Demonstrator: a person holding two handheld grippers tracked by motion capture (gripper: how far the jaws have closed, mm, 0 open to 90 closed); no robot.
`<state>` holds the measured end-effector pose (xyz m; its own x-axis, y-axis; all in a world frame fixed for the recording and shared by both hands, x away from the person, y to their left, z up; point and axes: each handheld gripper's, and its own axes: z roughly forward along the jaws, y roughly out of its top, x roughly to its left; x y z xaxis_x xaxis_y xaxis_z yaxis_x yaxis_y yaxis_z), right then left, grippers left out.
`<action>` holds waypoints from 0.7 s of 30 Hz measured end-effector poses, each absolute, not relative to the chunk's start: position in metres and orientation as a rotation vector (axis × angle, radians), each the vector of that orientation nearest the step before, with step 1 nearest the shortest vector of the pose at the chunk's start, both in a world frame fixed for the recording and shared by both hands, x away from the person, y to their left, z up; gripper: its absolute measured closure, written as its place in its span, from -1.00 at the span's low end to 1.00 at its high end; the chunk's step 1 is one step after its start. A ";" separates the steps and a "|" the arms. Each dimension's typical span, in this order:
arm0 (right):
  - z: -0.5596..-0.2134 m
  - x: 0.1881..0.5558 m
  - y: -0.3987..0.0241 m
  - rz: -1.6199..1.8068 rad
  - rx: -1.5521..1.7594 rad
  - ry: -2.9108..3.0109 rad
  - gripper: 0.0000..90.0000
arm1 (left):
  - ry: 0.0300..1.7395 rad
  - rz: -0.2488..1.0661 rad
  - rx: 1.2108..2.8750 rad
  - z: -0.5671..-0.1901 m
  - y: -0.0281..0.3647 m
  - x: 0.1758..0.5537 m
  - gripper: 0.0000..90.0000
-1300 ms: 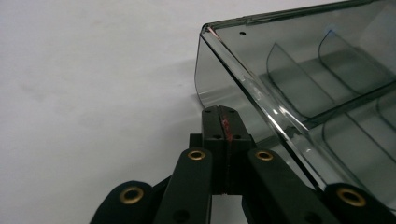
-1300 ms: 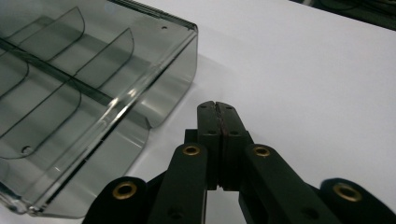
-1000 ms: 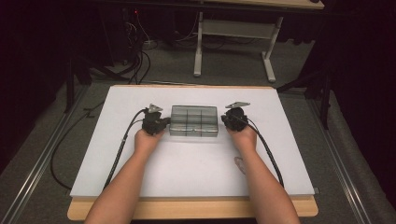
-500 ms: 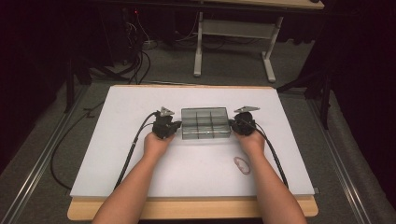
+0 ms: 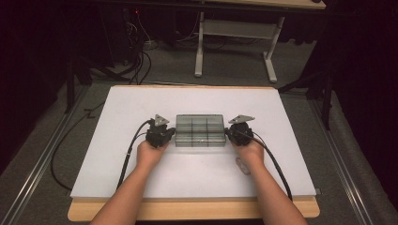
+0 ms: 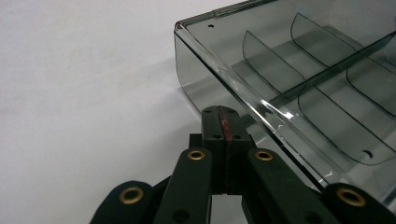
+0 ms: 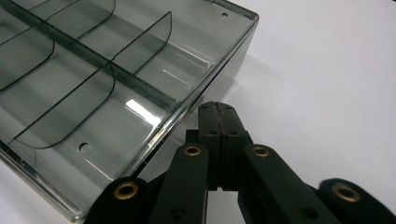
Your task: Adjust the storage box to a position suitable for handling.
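Two grippers flank a clear box (image 5: 200, 131) on the white table (image 5: 117, 173). Left gripper (image 5: 164, 135) has its jaws pressed fully together with nothing between them, tips at the box's nine o'clock end wall (image 6: 205, 84), just beside it. Right gripper (image 5: 234, 134) is likewise closed on nothing, tips at the three o'clock end. Curved dividers (image 7: 65, 109) split the box into compartments. It sits near the table's middle. Cables (image 5: 129, 150) trail back toward six o'clock beside each forearm.
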<state>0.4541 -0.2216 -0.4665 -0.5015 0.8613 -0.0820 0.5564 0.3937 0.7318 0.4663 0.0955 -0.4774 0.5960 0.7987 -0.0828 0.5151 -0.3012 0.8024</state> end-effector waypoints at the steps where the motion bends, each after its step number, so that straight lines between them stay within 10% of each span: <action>1: -0.467 0.451 -0.221 0.913 1.216 2.202 1.00 | 1.044 0.420 1.973 -0.477 0.097 0.463 1.00; 21: -0.467 0.448 -0.220 0.937 1.225 2.224 1.00 | 1.049 0.423 1.965 -0.481 0.103 0.463 1.00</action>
